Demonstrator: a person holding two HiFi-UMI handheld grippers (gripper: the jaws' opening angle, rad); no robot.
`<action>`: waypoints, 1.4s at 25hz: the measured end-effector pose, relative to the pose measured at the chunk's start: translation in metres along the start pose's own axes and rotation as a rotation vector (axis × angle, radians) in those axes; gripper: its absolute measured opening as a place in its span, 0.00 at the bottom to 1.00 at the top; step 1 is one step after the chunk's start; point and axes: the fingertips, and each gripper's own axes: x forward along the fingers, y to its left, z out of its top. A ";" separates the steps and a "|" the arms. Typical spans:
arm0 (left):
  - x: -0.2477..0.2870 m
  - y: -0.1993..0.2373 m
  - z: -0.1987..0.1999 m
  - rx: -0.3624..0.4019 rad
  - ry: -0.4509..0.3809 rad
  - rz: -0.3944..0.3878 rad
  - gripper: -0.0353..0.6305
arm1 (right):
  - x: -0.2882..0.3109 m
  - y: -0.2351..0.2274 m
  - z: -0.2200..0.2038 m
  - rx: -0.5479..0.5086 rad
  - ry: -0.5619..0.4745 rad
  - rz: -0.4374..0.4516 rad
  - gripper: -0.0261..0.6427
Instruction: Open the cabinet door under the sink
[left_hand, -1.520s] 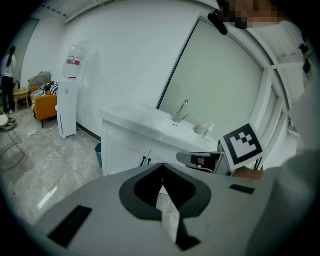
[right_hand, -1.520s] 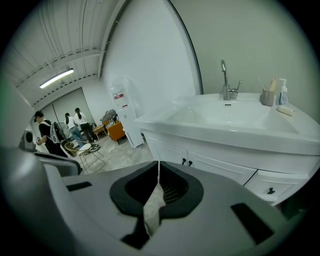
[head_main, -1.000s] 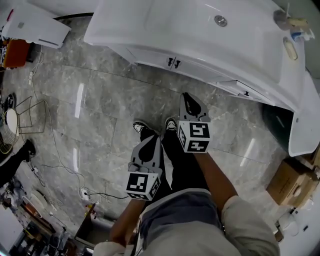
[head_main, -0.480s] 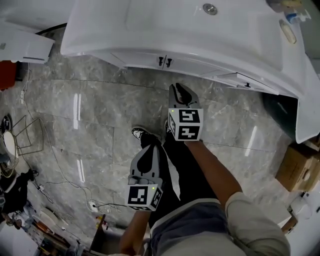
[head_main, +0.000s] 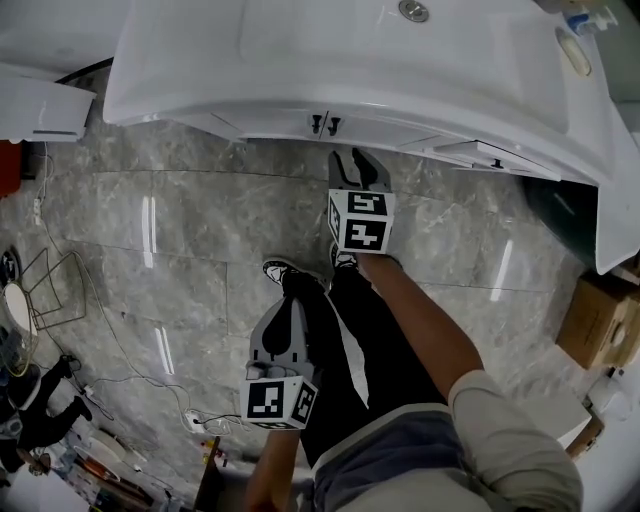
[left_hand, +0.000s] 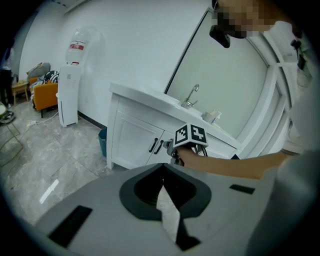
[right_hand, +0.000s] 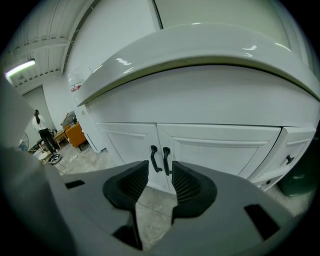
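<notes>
Glossy grey marbled floor tiles (head_main: 200, 230) run through a white-walled room, and a white sink counter (head_main: 350, 60) fills the top of the head view. From above, the counter's overhang hides the cabinet doors (right_hand: 220, 150) almost wholly (only the handles (head_main: 325, 124) peek out under its edge). The right gripper view shows the doors full on, both shut. The faucet (left_hand: 191, 95) shows clearly only in the left gripper view. A distant person (right_hand: 42, 132) in the right gripper view is too small to make out. The holder's own legs (head_main: 340, 330) cover part of the floor.

Counted:
- two doors
- two black upright handles side by side at the seam
- one drain (head_main: 412, 10)
- one small drawer pull (head_main: 495, 163) further right
- one water dispenser (left_hand: 70, 75)
- one cardboard box (head_main: 600, 320)
- two grippers

The right gripper (right_hand: 160, 175) points at the handles, near them but apart. Its jaws have just been opening and stand wide with nothing between them. The left gripper (left_hand: 162, 172) hangs by the legs, its jaws closed together on nothing.
</notes>
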 end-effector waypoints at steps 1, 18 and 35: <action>0.001 0.002 0.000 -0.003 0.001 -0.001 0.05 | 0.005 -0.001 -0.001 0.000 0.001 -0.009 0.24; 0.018 0.040 0.001 -0.022 0.059 -0.026 0.05 | 0.065 -0.012 -0.019 0.055 0.076 -0.088 0.25; 0.032 0.067 0.010 -0.055 0.090 -0.062 0.05 | 0.099 -0.016 -0.013 0.057 0.118 -0.144 0.24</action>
